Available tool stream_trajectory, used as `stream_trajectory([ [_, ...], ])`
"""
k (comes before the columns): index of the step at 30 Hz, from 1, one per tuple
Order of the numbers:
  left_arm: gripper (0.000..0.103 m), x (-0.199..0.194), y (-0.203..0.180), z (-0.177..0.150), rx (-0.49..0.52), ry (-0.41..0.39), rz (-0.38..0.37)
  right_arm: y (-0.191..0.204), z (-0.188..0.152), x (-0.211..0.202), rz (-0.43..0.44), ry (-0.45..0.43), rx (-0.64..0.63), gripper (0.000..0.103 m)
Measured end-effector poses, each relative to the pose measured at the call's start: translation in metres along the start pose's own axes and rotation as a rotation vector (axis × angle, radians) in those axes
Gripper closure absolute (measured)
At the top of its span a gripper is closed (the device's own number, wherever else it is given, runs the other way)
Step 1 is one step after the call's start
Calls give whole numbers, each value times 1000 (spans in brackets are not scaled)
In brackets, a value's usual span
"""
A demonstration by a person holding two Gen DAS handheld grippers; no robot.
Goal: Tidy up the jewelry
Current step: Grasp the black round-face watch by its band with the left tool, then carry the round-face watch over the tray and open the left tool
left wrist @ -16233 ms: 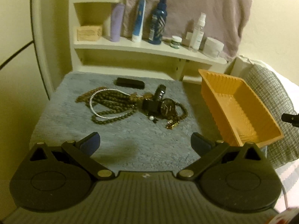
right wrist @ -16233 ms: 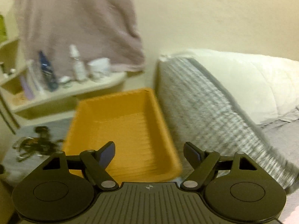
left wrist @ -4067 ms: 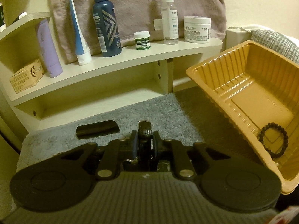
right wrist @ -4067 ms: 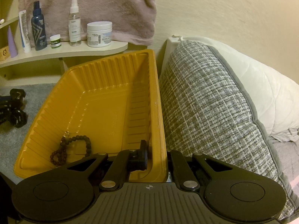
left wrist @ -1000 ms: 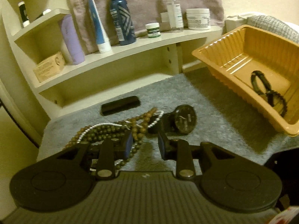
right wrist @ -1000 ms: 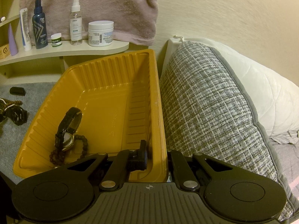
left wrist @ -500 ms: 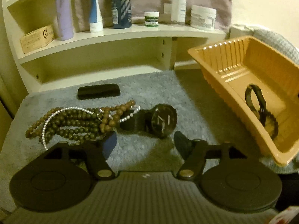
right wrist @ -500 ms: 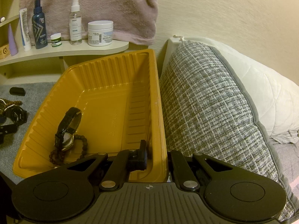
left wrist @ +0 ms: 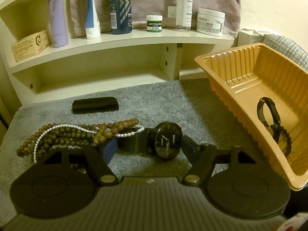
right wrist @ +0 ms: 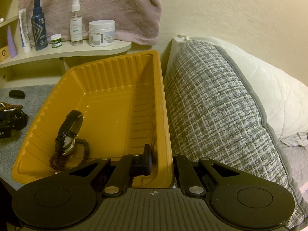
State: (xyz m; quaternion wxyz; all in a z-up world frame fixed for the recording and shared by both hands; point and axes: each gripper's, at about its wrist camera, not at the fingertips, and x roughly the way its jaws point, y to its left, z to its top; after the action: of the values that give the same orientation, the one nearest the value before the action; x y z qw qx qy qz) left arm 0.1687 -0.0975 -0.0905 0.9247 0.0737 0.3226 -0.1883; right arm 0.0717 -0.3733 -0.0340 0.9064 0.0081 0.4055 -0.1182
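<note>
The step in hand looks like the pick-up of the next piece, the round black-dialled wristwatch point(left wrist: 167, 141) lying on the grey fleecy surface point(left wrist: 157, 100), with its strap running under a heap of brown wooden bead strands point(left wrist: 80, 134) and a thin string of white pearls point(left wrist: 77, 128). The left gripper point(left wrist: 149, 147) hangs low over it with its jaws spread wide, one blue-padded finger against the beads on the strap side, the other just beside the dial's far edge; nothing is gripped yet. The next move probably calls for closing on the watch case or strap, and lifting gently, since the pearl string crosses the strap and could be dragged along. The right gripper point(right wrist: 159, 158) is clamped on the near wall of the ribbed orange plastic tray point(right wrist: 119, 73), one finger inside and one outside, and seems to hold it tilted toward the surface. In the tray already lie a leather-strapped watch with a pale face point(right wrist: 67, 132) and a dark beaded bracelet point(right wrist: 84, 150), touching each other near the low corner
</note>
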Motion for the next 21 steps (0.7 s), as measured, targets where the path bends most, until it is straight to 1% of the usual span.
stream_trajectory([
  [1, 44, -2, 0, -1, -2, -3, 1, 0, 0, 0, 0, 0, 0, 96],
  [3, 50, -6, 1, -2, -5, -7, -2, 0, 0, 0, 0, 1, 0, 96],
  [8, 59, -15, -1, -4, -21, 6, -26, 0, -1, 0, 0, -1, 0, 96],
  [9, 64, -18, -2, -5, -30, 6, -43, 0, 0, 0, 0, 0, 0, 96],
  [10, 69, -21, -3, -5, -35, 3, -59, 0, -1, 1, 0, -1, 0, 96],
  [11, 91, -23, -7, -5, -34, 9, -86, -1, -1, 1, 0, -1, 0, 96],
  [13, 92, -25, -14, -6, -33, 28, -78, -1, -1, 1, 0, -1, 0, 96],
  [15, 92, -26, -16, -7, -39, 29, -86, -1, -1, 0, 0, -1, 1, 96],
  [21, 93, -34, -14, -7, -52, 6, -87, 0, 0, -1, -1, -1, 1, 96],
])
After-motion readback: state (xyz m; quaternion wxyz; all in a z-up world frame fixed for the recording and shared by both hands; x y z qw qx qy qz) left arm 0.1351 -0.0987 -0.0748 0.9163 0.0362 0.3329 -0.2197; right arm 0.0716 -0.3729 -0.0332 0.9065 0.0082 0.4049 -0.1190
